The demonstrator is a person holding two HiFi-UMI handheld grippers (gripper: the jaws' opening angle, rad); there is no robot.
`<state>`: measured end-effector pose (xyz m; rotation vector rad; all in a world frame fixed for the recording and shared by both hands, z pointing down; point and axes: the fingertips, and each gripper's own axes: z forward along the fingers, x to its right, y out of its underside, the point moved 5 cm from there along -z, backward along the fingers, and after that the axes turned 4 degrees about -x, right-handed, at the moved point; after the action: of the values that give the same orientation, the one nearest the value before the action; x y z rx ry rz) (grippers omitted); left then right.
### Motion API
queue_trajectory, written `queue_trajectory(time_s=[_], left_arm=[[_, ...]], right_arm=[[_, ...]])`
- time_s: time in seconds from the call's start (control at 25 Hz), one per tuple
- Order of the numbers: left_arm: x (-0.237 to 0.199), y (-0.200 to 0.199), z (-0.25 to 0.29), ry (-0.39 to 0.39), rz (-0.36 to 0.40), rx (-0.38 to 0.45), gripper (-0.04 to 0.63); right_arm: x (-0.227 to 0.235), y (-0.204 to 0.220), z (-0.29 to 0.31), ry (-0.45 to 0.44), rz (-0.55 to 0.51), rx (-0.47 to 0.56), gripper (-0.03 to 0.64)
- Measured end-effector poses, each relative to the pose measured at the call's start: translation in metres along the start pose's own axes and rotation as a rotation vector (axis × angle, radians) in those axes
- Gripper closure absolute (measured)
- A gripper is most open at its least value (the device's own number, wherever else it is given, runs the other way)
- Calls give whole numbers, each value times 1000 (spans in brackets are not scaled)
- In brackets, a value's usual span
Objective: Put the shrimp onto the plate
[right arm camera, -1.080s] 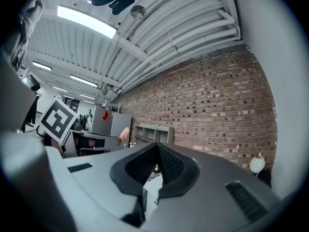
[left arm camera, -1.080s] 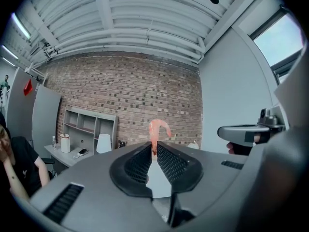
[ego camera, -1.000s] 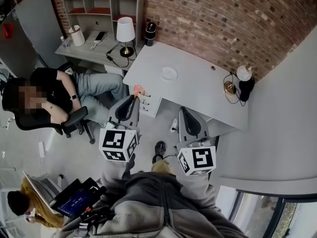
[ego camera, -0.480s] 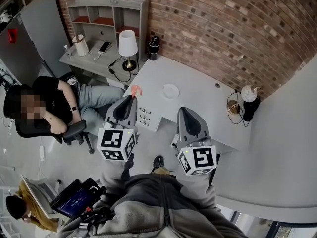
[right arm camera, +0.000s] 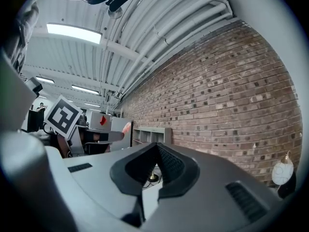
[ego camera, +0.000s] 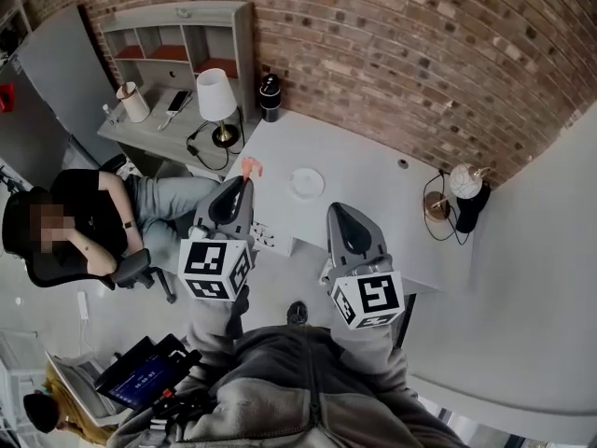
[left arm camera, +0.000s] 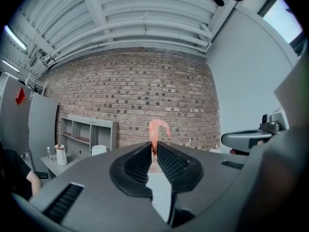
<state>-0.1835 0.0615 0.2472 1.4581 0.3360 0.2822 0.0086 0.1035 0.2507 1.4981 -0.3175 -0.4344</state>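
Head view: plate, desk, brick wall

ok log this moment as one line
left gripper: shut on shrimp | right gripper: shut, empty | plate: bare, on desk | step: shrimp not yet placed

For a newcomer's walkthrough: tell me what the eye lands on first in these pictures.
The pink shrimp stands out first, pinched upright in the shut left claw against the red brick wall. Next comes the small white plate, empty-looking, on the pale desk a little to the shrimp's right in the head view.
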Motion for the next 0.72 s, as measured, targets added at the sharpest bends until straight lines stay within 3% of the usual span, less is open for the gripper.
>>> queue_trajectory(time_s=[0.36,0.72], left_arm=[[32,-9,69,23,23,-24,557],[59,1,108,58,66,-114,557]], right_arm=[[71,5,12,8,26,0,615],[114,27,14,24,116,-13,615]])
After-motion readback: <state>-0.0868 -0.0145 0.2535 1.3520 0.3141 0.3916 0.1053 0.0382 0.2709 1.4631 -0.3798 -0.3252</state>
